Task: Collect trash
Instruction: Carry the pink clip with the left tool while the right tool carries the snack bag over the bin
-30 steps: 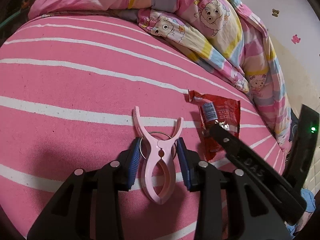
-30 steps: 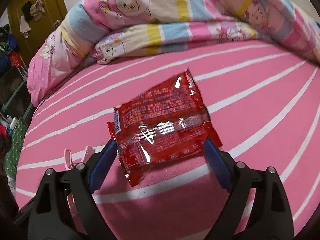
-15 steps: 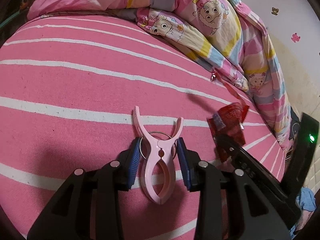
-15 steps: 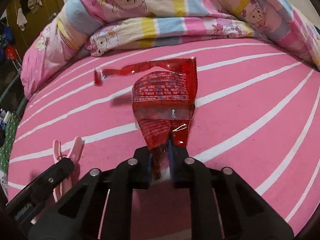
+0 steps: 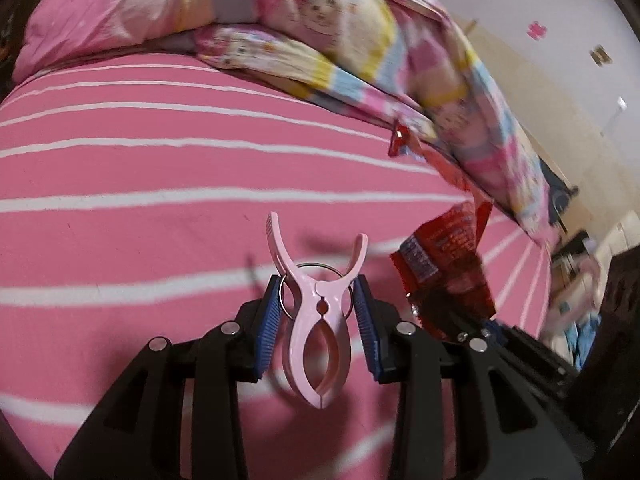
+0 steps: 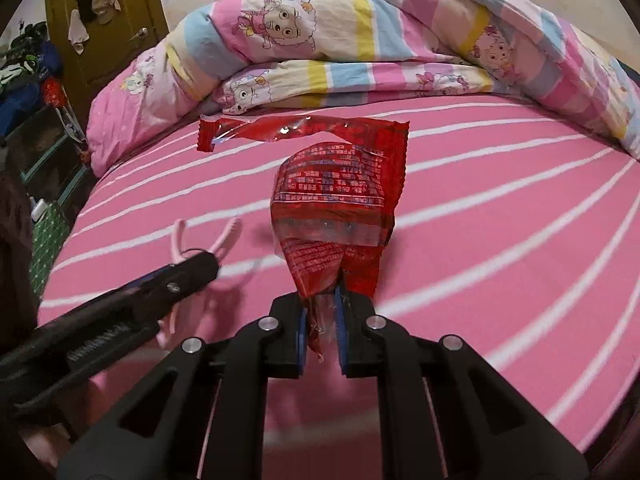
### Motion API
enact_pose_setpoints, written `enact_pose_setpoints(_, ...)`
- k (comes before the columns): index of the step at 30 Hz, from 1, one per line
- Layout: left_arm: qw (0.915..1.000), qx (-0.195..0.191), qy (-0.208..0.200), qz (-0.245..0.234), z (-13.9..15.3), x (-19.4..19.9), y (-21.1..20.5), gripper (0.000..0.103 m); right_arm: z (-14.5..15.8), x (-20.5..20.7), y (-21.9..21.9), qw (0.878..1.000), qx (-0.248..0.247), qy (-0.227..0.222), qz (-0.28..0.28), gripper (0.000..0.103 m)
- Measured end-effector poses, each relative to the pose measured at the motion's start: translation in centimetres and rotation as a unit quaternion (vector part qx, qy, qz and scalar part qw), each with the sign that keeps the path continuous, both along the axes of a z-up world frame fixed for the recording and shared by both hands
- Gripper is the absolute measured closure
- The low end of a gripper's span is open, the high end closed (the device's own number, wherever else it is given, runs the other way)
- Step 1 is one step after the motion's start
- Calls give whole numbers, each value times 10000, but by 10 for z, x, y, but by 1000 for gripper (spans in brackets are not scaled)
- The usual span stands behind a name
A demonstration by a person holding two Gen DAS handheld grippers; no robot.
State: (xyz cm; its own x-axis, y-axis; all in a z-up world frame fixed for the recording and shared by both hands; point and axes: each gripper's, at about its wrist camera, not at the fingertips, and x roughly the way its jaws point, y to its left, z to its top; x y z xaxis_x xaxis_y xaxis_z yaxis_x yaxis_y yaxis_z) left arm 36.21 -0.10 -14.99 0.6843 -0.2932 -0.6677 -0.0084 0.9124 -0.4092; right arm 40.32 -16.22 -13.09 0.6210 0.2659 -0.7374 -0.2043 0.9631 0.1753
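since a second ago the right gripper (image 6: 321,322) is lifting the red wrapper (image 6: 340,204) off the bed (image 6: 500,240), jaws pinched on its end; the left gripper (image 5: 318,316) is clamping the pink clothespin (image 5: 318,320), now raised.

The left gripper (image 5: 317,330) is showing two black plastic fingers with triangular cut-outs, round silver screw heads along their tops, and ribbed blue pads (image 5: 267,326) lining the inner faces. The right gripper (image 6: 321,330) is wearing the same black frame, silver screws and blue pads (image 6: 302,336). Seen side-on, the left one is showing a coiled metal spring in its body.
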Motion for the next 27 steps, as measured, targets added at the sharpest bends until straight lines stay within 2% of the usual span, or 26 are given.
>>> enact_pose_setpoints(5,9992,129,-129,-342,11,-24,-24,68,21,-41,-22,9998,82,-63,-147,91)
enact_pose_setpoints(14,9973,-3,-214,-698,24,-58,-62,68,41,-99,-62,9992,128,-136,-367,91)
enact_pose_setpoints(22,9916,-196,-189,-1263,26,-94,-132,68,50,-165,-117,9969,142,-174,-759,91)
enact_pose_setpoints(27,9839,-181,-156,-1771,21,-123,-188,68,50,-209,-158,9932,192,-192,-1129,91)
